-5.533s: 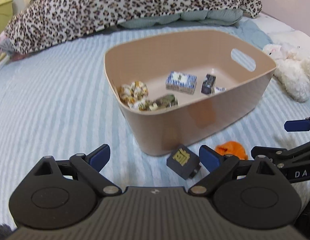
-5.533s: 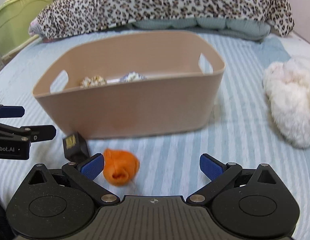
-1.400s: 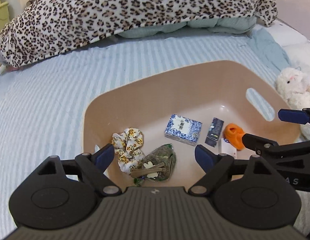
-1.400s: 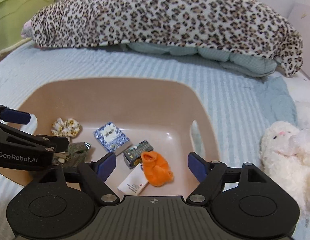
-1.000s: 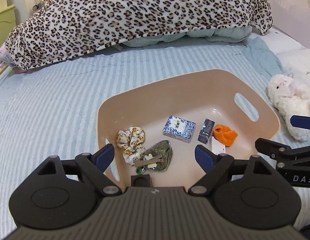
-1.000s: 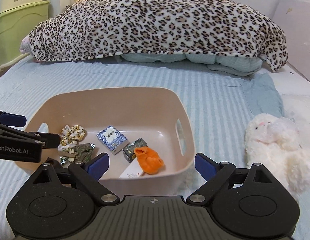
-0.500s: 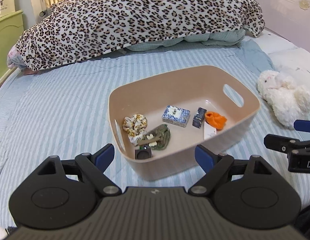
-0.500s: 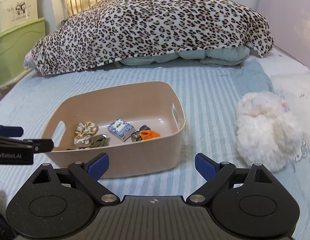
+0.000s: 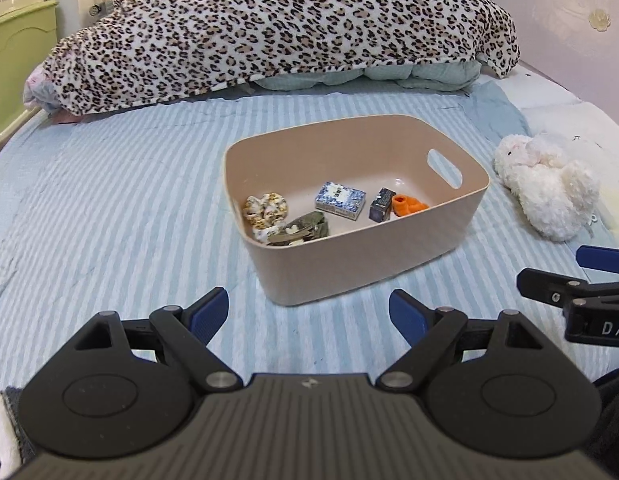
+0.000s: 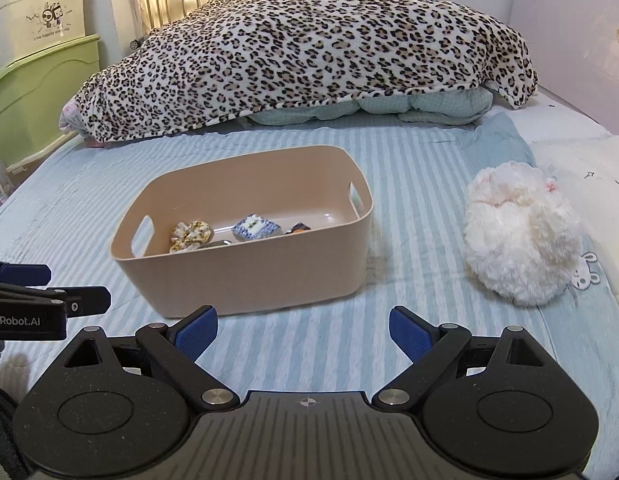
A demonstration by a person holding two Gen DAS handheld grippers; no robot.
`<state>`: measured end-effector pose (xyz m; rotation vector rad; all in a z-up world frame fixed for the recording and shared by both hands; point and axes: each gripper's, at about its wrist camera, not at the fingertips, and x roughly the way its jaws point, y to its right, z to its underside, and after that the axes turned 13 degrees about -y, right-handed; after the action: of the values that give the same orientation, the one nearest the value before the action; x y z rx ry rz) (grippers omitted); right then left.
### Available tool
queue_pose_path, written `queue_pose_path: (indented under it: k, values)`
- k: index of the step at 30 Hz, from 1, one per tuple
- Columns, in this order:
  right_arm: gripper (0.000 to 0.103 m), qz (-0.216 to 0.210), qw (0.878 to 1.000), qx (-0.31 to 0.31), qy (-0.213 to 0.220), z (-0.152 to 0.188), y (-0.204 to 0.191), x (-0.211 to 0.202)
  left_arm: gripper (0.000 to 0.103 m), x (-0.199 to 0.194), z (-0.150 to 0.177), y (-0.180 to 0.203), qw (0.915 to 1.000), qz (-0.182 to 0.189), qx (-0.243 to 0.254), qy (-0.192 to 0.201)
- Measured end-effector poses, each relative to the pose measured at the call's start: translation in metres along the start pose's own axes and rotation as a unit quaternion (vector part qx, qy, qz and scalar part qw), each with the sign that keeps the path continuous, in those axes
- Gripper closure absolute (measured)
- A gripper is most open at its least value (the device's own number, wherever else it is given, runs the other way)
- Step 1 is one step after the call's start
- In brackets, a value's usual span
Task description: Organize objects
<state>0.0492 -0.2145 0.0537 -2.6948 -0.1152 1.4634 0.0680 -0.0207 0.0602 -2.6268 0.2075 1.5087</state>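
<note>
On the striped bed both grippers have pulled well back from the bin (image 9: 373, 268). The left gripper (image 9: 307, 314) and right gripper (image 10: 303, 330) hang wide open, holding nothing. The orange sock (image 9: 407, 205), loose on the sheet seconds ago, now lies inside with the scrunchie (image 9: 265, 210) and blue box (image 9: 340, 196), so sorting looks about done. The dark cube dropped in is hidden behind the near wall.
</note>
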Motion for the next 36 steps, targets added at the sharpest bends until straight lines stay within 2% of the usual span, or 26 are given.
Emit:
queue_pose_path:
  k: [3, 18, 36]
  values:
    - [0.009, -0.008, 1.000, 0.005, 0.001, 0.008, 0.000, -0.007, 0.015, -0.008, 0.010, -0.003, 0.9998, -0.014, -0.004, 0.009]
    - [0.008, -0.010, 1.000, -0.003, -0.013, 0.038, -0.008, -0.027, 0.015, -0.024, 0.046, -0.008, 0.9999, 0.000, -0.012, -0.008]
    - [0.008, -0.016, 1.000, -0.017, -0.015, 0.046, -0.017, -0.039, 0.015, -0.037, 0.055, 0.003, 0.9999, 0.004, 0.007, -0.007]
